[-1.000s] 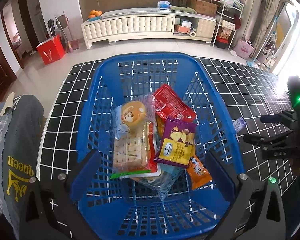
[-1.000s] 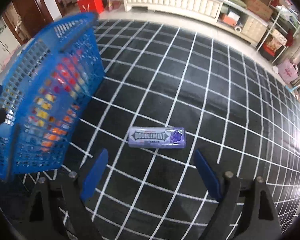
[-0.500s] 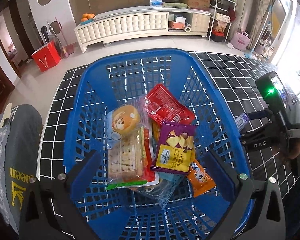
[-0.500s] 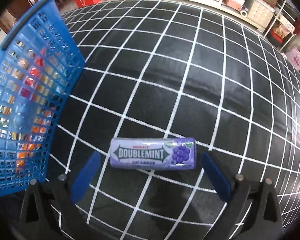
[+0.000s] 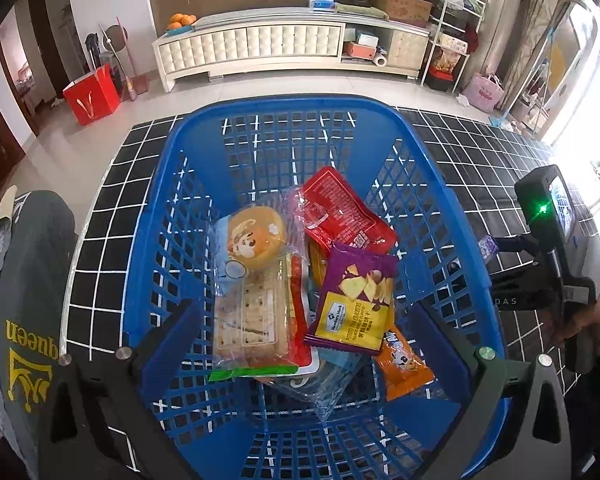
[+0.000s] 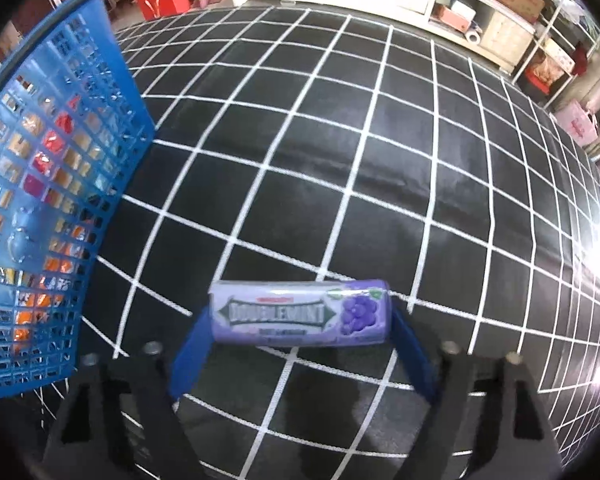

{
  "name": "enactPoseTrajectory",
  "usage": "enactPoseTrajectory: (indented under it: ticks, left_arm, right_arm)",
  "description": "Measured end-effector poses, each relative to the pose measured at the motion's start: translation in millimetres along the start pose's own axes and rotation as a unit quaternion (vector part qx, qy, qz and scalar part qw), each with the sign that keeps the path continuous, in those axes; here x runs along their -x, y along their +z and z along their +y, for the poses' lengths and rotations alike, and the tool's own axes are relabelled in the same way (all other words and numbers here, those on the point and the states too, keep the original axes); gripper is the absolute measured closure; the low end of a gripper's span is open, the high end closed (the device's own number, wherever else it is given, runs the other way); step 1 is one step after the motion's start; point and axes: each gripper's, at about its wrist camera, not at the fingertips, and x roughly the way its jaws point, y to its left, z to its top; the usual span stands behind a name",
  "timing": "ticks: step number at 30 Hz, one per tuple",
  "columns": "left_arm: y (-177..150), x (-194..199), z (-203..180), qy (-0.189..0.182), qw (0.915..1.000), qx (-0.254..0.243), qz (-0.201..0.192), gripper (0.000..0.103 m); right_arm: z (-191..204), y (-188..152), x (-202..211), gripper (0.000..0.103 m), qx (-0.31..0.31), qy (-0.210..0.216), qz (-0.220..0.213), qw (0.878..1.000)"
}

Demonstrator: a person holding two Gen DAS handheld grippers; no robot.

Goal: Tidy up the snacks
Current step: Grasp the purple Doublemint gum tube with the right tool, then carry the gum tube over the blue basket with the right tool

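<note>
a: where's the gum pack (image 6: 300, 312) now?

b: crosswise between the right gripper (image 6: 300, 356) jaws, one blue pad at each end. the jaws have closed in on it and grip it. half a second ago they stood wide, well clear of both ends, and the pack lay flat on the black grid mat (image 6: 380, 160). whether it still touches the mat i can't tell.

a: and the left gripper (image 5: 304, 340)?

b: jaws spread wide, holding nothing, hanging over the blue basket (image 5: 284, 120), much as before.

a: count the things.

b: one gum pack, one basket. in the basket i can tell six snacks: a red packet (image 5: 340, 216), a purple and yellow chip bag (image 5: 356, 304), an orange bag (image 5: 404, 364), a wrapped bun (image 5: 256, 240), a cracker pack (image 5: 252, 320), a clear bag (image 5: 324, 380) underneath. others may be hidden.

a: how do the pack and basket lie?

b: the pack sits just right of the basket's side wall, outside it. from the left camera its purple end (image 5: 488, 246) peeks past the rim, beside the right gripper body.
</note>
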Motion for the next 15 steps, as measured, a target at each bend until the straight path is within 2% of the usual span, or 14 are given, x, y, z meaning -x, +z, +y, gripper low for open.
enactPoseTrajectory:
  ticks: [7,15]
  left_arm:
    - [-1,0,0,0.002,1.0,-0.002,0.0,0.0]
    - [-4,8,1,0.017,0.9998,-0.003,-0.002,0.0]
  right_arm:
    - [8,-4,12,0.02,-0.01,0.021,-0.01,1.0]
    - [21,-9,56,0.02,-0.004,0.023,-0.04,0.999]
